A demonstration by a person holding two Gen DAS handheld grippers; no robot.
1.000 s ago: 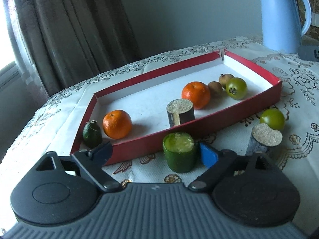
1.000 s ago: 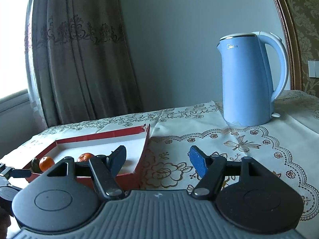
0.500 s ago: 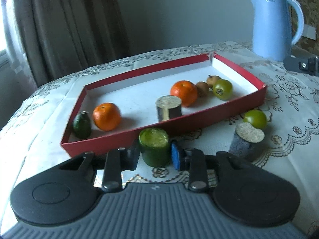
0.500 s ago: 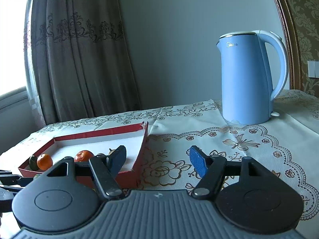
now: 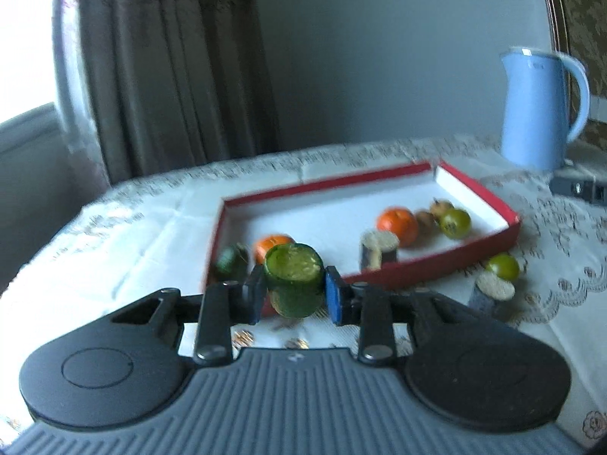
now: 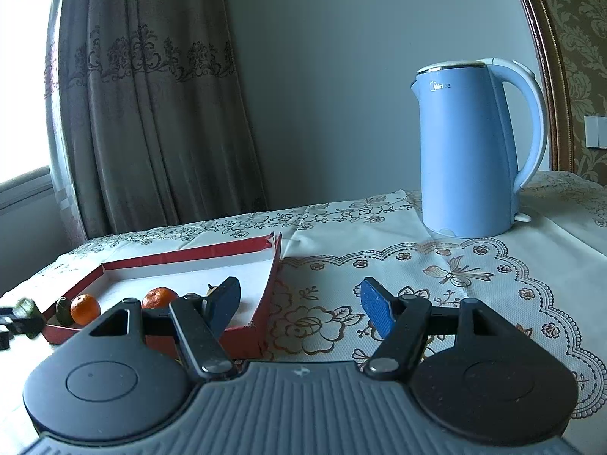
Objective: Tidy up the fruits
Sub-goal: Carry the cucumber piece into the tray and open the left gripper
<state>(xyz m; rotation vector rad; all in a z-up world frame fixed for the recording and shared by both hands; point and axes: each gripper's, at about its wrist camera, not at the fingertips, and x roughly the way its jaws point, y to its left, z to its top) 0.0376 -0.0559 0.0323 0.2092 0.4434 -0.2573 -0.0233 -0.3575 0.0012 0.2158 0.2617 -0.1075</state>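
My left gripper (image 5: pixel 294 297) is shut on a green cut cylinder (image 5: pixel 293 265) and holds it just above the tablecloth, in front of the near left corner of the red tray (image 5: pixel 417 273). Inside the tray lie two oranges (image 5: pixel 396 222) (image 5: pixel 271 244), a dark green fruit (image 5: pixel 231 261), a grey cut cylinder (image 5: pixel 379 252), a green round fruit (image 5: pixel 455 223) and small brown fruits (image 5: pixel 426 220). On the cloth to the right of the tray sit a green fruit (image 5: pixel 502 267) and a grey cylinder (image 5: pixel 493 295). My right gripper (image 6: pixel 299 303) stands open over the cloth beside the tray's right corner (image 6: pixel 271 284), with nothing between its fingers.
A blue kettle (image 6: pixel 474 148) stands at the back right of the table. A brown curtain (image 6: pixel 151 113) hangs behind the table, with a window at the left. The patterned tablecloth (image 6: pixel 455 276) stretches between the tray and the kettle.
My left gripper closed on the green cylinder and lifted it off the cloth, shifting left along the tray's front. The right gripper stayed where it was.
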